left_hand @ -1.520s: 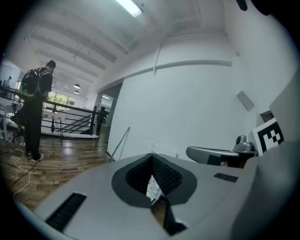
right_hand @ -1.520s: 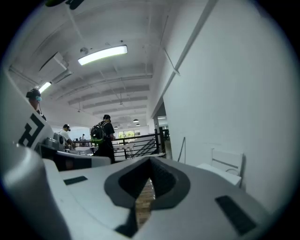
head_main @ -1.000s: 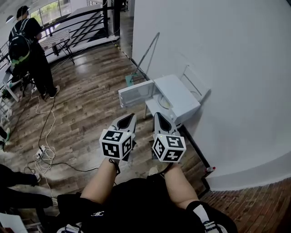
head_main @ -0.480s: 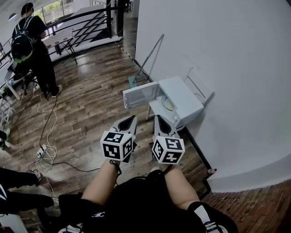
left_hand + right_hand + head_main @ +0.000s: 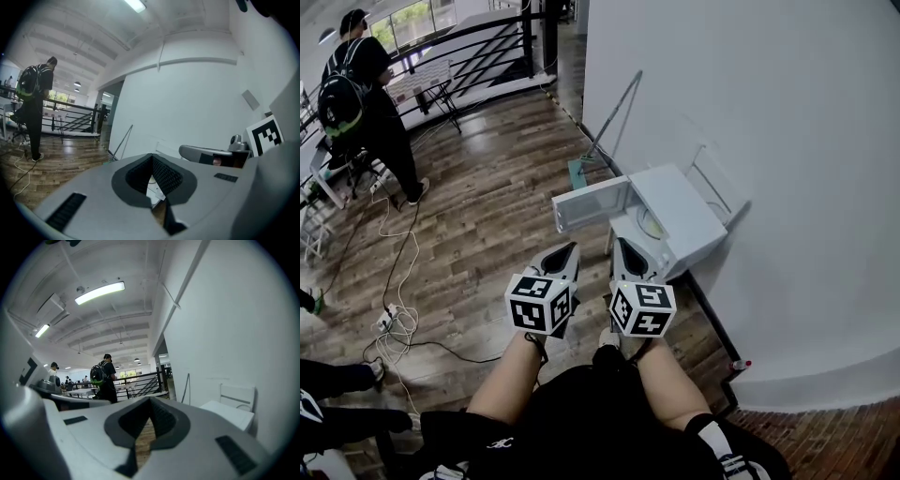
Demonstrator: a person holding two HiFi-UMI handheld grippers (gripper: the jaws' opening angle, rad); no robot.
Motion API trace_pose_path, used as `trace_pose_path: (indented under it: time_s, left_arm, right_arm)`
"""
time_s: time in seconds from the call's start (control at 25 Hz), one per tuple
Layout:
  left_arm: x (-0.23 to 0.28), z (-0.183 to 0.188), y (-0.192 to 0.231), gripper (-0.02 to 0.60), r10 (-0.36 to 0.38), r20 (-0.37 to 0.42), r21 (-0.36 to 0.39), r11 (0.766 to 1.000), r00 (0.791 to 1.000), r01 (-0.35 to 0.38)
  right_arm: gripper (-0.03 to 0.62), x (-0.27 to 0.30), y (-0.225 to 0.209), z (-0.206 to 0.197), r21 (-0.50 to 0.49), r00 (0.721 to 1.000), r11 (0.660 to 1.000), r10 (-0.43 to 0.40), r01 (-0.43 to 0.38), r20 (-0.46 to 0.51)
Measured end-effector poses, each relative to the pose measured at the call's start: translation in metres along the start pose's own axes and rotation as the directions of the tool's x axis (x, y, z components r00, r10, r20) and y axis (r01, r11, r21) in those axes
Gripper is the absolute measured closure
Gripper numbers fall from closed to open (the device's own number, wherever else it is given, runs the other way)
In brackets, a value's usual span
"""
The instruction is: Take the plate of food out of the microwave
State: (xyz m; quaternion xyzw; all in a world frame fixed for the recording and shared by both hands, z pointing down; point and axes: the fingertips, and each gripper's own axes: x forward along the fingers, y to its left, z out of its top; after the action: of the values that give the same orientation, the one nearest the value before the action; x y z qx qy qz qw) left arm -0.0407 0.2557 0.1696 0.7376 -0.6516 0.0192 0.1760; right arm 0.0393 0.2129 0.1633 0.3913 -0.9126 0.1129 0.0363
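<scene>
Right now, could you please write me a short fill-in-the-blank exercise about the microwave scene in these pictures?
The hinged door of the white box-shaped microwave stands ____.
The pale round plate lies ____ that microwave.
The person's left claw and right claw are both ____, with nothing held.
The person in black clothes by the railing wears a black ____ on the back.
Missing words: open; inside; shut; backpack.

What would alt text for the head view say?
The left gripper and right gripper, both shut and empty, point at a white microwave, its door open and a plate inside. A person with a backpack stands far left.
</scene>
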Motion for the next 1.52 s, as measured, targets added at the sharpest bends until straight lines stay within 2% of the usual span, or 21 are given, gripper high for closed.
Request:
trace_pose_path:
  time_s: [0.32, 0.6, 0.84, 1.04, 1.32, 1.52]
  left_arm:
    - [0.094, 0.038, 0.016, 0.583, 0.039, 0.009, 0.016, 0.999, 0.999, -0.039]
    - [0.166, 0.060, 0.018, 0.583, 0.058, 0.012, 0.021, 0.998, 0.998, -0.058]
    - [0.207, 0.056, 0.019, 0.583, 0.077, -0.022, 0.021, 0.997, 0.997, -0.077]
    - [0.221, 0.040, 0.031, 0.583, 0.088, -0.055, -0.018, 0.996, 0.995, -0.089]
    - [0.242, 0.028, 0.048, 0.583, 0.042, -0.084, -0.049, 0.998, 0.996, -0.046]
    - [0.261, 0.034, 0.064, 0.583, -0.029, -0.111, -0.034, 0.999, 0.993, 0.025]
  right_arm:
    - [0.580, 0.081, -0.061, 0.042, 0.001, 0.999, 0.999, 0.037, -0.037, 0.031]
    - [0.581, 0.135, -0.110, 0.061, 0.000, 0.997, 0.998, 0.067, -0.067, 0.027]
    - [0.580, 0.164, -0.141, 0.057, 0.028, 0.997, 0.996, 0.080, -0.080, 0.000]
    - [0.582, 0.180, -0.145, 0.036, 0.036, 0.994, 0.995, 0.094, -0.092, -0.052]
    - [0.581, 0.199, -0.148, 0.017, 0.030, 0.992, 0.997, 0.069, -0.066, -0.102]
    - [0.582, 0.221, -0.155, 0.018, 0.045, 0.994, 0.999, -0.012, 0.017, -0.109]
